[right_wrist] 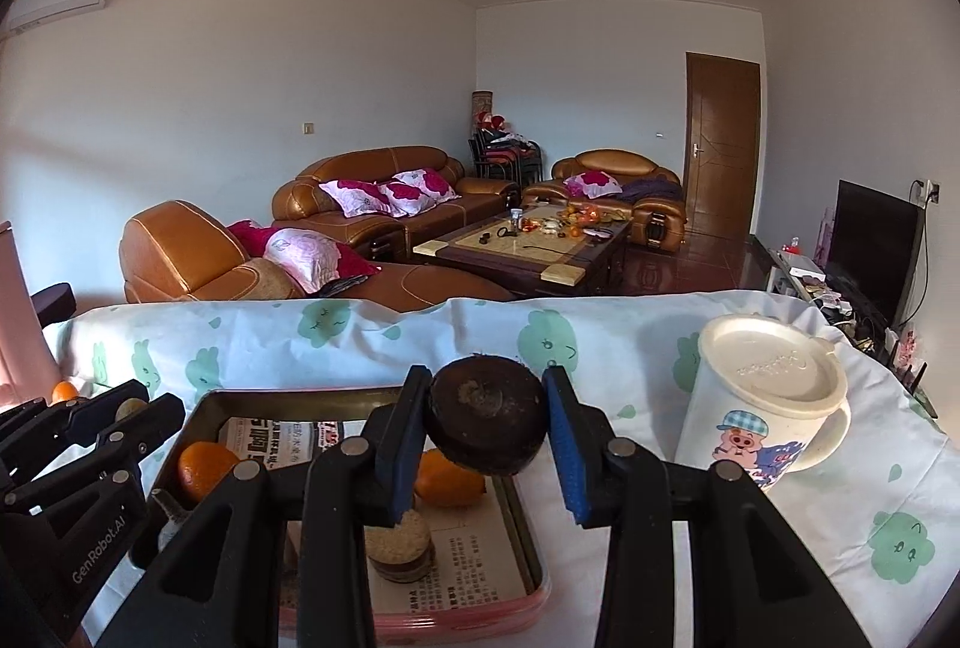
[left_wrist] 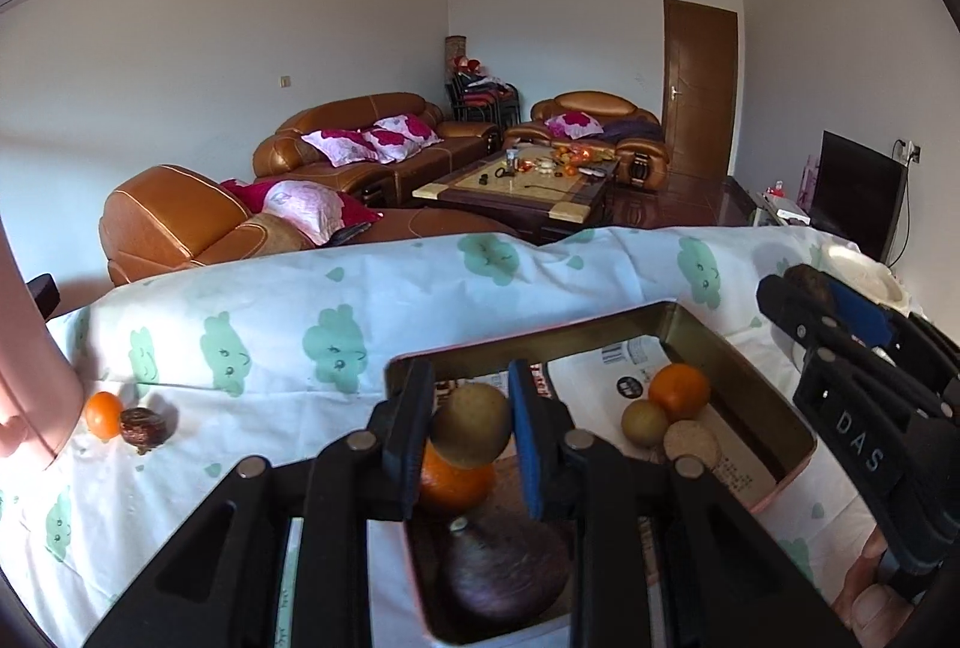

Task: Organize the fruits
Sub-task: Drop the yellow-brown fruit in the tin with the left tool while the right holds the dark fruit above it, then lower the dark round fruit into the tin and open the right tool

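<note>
A pink-rimmed tin tray point(left_wrist: 774, 408) lined with newspaper sits on the cloth-covered table. My left gripper point(left_wrist: 471, 432) is shut on a round yellow-brown fruit point(left_wrist: 471, 423) and holds it above the tray's near end, over an orange point(left_wrist: 453, 483) and a dark purple fruit point(left_wrist: 504, 570). Another orange point(left_wrist: 678, 390), a small yellow-brown fruit point(left_wrist: 643, 421) and a tan round piece point(left_wrist: 690, 441) lie at the tray's right side. My right gripper point(right_wrist: 486, 432) is shut on a dark brown round fruit point(right_wrist: 486, 417) above the tray point(right_wrist: 528, 534); it also shows in the left wrist view point(left_wrist: 810, 288).
On the cloth to the left lie a small orange point(left_wrist: 103, 413) and a dark wrinkled fruit point(left_wrist: 141, 427), beside a pink object point(left_wrist: 30, 384). A white lidded mug point(right_wrist: 765, 402) with a pig cartoon stands right of the tray. Sofas and a coffee table lie beyond the table edge.
</note>
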### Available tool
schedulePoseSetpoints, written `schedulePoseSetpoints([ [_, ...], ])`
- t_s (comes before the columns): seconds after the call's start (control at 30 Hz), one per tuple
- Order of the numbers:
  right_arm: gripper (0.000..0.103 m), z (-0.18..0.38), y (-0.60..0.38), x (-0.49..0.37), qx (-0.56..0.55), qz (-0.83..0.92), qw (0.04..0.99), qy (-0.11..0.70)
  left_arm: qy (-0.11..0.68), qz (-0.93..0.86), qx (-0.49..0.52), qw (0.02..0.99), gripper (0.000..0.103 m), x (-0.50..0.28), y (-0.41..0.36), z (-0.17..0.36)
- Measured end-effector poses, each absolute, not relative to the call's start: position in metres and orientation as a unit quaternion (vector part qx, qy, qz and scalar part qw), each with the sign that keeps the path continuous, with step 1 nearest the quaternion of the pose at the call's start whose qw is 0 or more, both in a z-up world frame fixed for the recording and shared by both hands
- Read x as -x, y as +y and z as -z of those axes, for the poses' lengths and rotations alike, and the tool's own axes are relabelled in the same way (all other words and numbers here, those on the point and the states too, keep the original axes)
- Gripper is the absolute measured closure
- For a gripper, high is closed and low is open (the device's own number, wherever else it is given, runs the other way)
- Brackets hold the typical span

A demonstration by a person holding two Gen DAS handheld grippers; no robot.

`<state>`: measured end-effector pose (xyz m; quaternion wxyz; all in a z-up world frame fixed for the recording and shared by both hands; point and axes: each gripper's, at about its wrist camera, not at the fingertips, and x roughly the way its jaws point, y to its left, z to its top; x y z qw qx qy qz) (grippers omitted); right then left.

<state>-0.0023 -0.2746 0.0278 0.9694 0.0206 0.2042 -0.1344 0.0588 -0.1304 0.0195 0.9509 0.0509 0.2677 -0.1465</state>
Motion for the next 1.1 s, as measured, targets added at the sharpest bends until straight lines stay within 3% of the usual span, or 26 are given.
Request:
schedulePoseSetpoints([
  [0.53,0.063,-0.005,-0.286,-0.042,-0.044,0.094,0.955,0.279,0.32,0.136,-0.062,0.936,0.076,-0.099,-0.159,0.002],
  [1.03,0.062,0.002,-0.283,-0.05,-0.073,0.01,0.949,0.306,0.321,0.128,-0.065,0.936,0.075,-0.095,-0.158,0.002],
  [1.1,0.061,0.004,-0.288,-0.05,-0.101,-0.003,0.946,0.309,0.318,0.127,-0.06,0.938,0.069,-0.093,-0.155,0.001],
])
